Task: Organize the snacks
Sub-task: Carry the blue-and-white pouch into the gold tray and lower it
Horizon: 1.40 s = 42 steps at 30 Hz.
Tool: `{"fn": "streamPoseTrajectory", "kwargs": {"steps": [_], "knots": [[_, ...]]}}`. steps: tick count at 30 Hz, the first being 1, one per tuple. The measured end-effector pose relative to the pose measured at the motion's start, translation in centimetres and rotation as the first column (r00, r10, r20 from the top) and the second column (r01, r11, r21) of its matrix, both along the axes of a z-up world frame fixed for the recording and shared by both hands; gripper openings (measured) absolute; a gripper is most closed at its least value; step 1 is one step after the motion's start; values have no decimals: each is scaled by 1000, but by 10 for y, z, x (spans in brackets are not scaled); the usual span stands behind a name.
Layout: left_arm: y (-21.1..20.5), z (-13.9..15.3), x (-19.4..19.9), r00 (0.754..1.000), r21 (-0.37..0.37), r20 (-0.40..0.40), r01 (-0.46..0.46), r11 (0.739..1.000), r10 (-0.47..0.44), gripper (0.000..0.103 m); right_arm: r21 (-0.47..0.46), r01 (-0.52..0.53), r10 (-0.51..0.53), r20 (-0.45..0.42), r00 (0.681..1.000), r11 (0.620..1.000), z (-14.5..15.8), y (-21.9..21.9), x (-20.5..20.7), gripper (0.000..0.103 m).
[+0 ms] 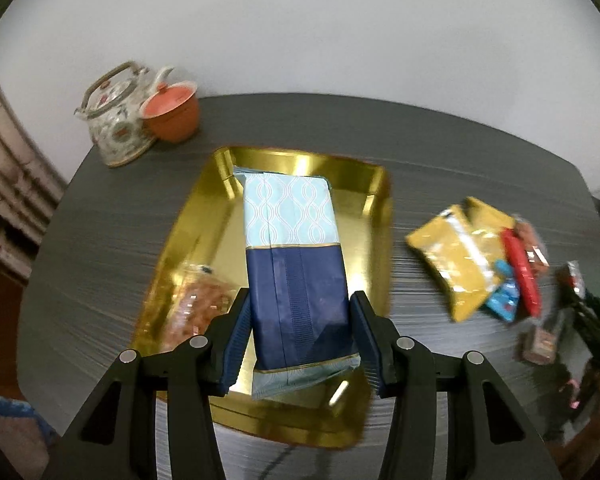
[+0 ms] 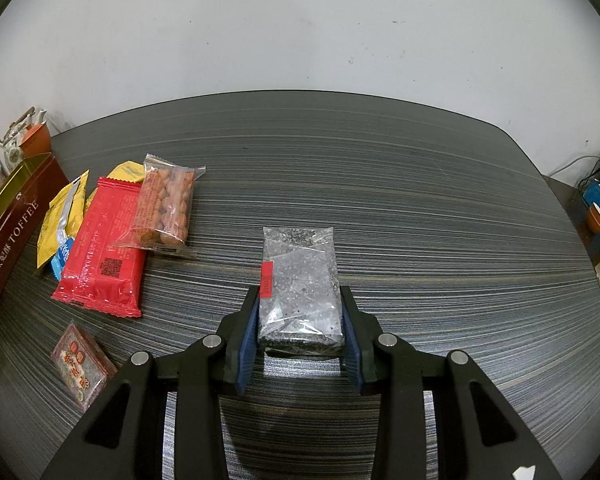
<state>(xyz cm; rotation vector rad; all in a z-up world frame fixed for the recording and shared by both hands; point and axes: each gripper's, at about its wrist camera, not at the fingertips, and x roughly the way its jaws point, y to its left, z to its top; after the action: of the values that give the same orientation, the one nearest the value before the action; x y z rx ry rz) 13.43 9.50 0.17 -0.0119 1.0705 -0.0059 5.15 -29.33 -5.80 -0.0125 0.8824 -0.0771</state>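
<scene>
Each gripper was matte black plastic: the left gripper (image 1: 298, 340) and the right gripper (image 2: 300, 336) both showed two angled linkage arms per side, round silver pivot pins at the joints, and ribbed dark-blue pads (image 2: 249, 336) lining the fingers' inner faces.

The left gripper (image 1: 298, 340) points steeply down toward twelve o'clock, jaws clamped on a blue packet (image 1: 294, 264). The right gripper (image 2: 300, 332) tilts down likewise, jaws gripping a clear dark-speckled packet (image 2: 300, 288).
</scene>
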Motion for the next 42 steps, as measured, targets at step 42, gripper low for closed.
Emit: {"fn": "streamPoseTrajectory", "kwargs": {"steps": [42], "knots": [[37,-45,24,994,61,-103,-38,997,45,52,-3,2,-2,-2,1000,1000,-1,1,0,35]]}}
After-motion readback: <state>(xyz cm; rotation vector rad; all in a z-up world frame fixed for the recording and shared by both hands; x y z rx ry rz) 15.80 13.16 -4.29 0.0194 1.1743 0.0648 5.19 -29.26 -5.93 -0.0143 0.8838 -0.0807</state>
